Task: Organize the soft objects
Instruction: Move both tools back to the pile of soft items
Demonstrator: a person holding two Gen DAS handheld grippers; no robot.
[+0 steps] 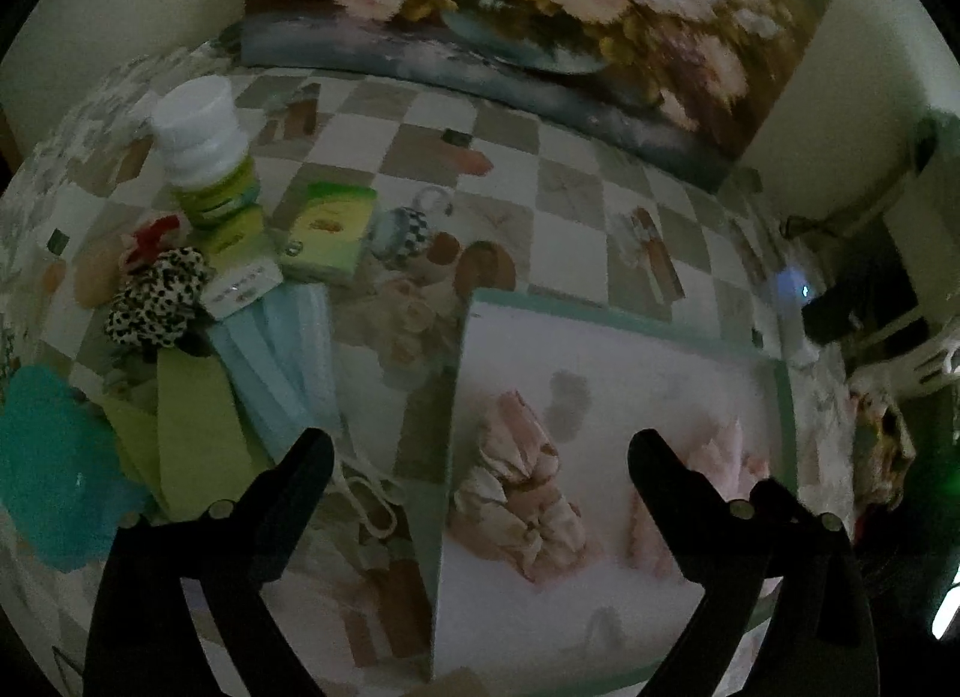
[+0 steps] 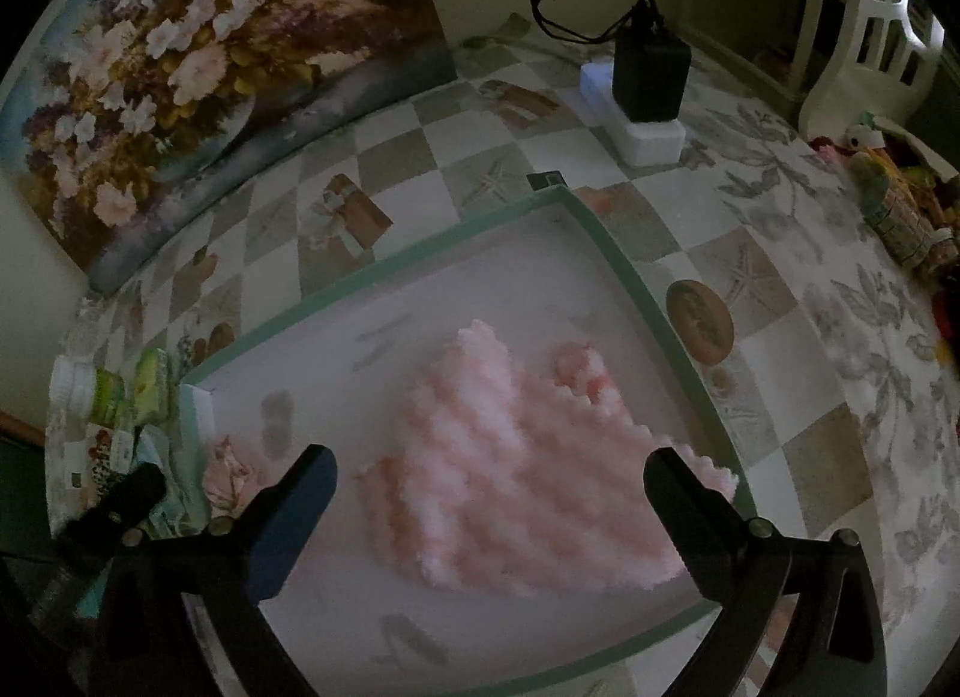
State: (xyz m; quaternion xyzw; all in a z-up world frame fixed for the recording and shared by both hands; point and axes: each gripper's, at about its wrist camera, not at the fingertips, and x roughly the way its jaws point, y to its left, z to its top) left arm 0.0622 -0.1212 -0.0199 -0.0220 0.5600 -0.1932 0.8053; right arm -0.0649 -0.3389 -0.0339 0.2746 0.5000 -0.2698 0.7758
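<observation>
Hovering over the tray (image 2: 624,259), your right gripper (image 2: 489,478) stands with its jaws spread wide and nothing between the pads; the pink fuzzy cloth (image 2: 510,457) lies loose on the tray floor directly below them. Your left gripper (image 1: 480,457) is likewise wide open and empty, straddling the tray's (image 1: 630,313) left wall, with the floral scrunchie (image 1: 522,493) resting inside the tray beneath it. The step in hand appears to be clearing the tray after a deposit and turning to the next item: lift each claw straight up before swinging sideways, so a fingertip does not drag the cloth or catch the rim. The tray now holds 2 soft things, the cloth to the right and the scrunchie to the left, apparently apart. Outside it, on the checked tablecloth (image 1: 420,115), a cluster waits: the leopard scrunchie (image 1: 159,298), a stack of blue face masks (image 1: 288,361), green cloths (image 1: 192,427) and a teal cloth (image 1: 48,457). Approach the leopard scrunchie from above, as a bottle (image 1: 204,151) and boxes crowd it.
</observation>
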